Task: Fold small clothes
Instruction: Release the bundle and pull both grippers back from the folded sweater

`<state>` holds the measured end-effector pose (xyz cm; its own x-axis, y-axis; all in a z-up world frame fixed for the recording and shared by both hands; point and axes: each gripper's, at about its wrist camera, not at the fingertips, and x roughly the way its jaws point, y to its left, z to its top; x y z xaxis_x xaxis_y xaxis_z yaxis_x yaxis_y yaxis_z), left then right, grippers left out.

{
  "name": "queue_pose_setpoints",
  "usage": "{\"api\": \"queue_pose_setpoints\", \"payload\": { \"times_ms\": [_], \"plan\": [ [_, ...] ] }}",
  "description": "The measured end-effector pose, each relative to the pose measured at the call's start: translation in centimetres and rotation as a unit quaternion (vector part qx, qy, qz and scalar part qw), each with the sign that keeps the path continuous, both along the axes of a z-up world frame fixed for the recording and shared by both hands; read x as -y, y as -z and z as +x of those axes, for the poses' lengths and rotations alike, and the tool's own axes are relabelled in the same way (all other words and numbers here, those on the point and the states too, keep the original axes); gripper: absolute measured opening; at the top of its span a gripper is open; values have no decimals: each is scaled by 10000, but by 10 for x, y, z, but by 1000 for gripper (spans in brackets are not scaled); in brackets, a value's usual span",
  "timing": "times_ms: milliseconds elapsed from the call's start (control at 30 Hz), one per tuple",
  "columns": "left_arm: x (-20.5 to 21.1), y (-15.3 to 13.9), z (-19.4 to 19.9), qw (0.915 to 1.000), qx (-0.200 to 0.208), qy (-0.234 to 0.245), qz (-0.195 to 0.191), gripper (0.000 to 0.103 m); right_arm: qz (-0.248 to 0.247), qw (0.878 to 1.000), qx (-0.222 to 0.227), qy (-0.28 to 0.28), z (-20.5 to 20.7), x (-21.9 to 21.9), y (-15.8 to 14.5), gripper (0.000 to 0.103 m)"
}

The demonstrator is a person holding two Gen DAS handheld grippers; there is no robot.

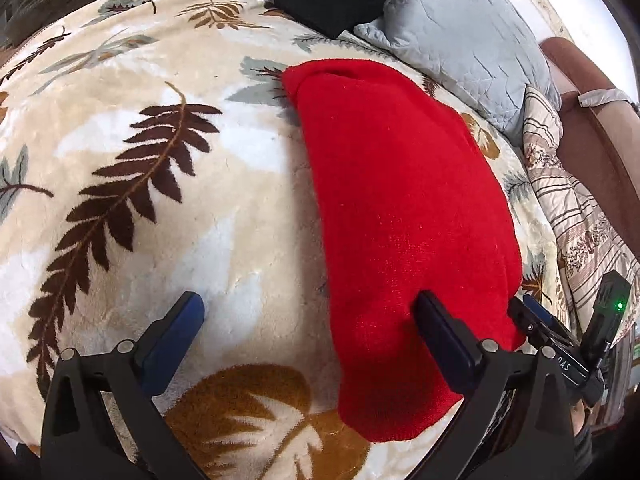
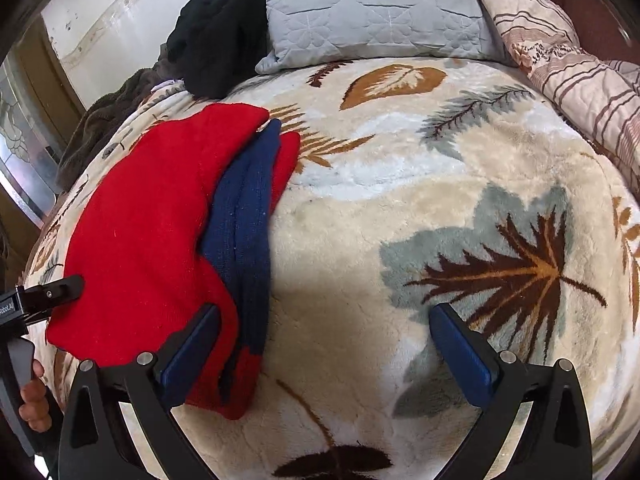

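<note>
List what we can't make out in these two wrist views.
- Garment type: folded over in both views; neckline and sleeves hidden.
- Navy band: right wrist only; the red layer covers the rest, and the left wrist view shows none.
- Garment's near end: behind the left gripper finger; in the right wrist view, behind the right gripper.
- Black cloth: cut off by the pillow.

1. Plush blanket [image 2: 360, 208], cream with brown, tan and grey-blue leaf print; covers the bed.
2. Grey quilted pillow [image 2: 372, 8], at the far end of the blanket.
3. Black garment [image 2: 220, 40], heaped just beside the pillow, touching it.
4. Striped beige quilt [image 2: 560, 64], bunched along the blanket's edge beside the pillow.
5. Dark brown fleece throw [image 2: 108, 120], at the far corner near the black garment.
6. White wall [image 2: 120, 12], behind the bed.
</note>
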<state>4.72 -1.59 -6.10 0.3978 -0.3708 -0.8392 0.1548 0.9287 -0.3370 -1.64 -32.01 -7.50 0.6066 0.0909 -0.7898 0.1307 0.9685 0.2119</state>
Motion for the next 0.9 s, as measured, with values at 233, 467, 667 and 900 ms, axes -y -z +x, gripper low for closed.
{"api": "queue_pose_setpoints", "payload": {
  "times_ms": [233,467,667,900],
  "plan": [
    [-5,1,-6,9994,182,-131,-262,103,254,9995,-8,177,-2,5,1,103],
    [-22,2,1,9956,-115,-237,-894,103,181,9990,203,347,-8,1,-1,103],
    [-29,-9,-4,9935,-110,-574,-976,103,148,9988,-164,432,-13,-1,-19,103],
    [-4,-44,-51,9940,984,-232,409,103,-929,9942,129,527,-47,-8,-54,103]
  ]
}}
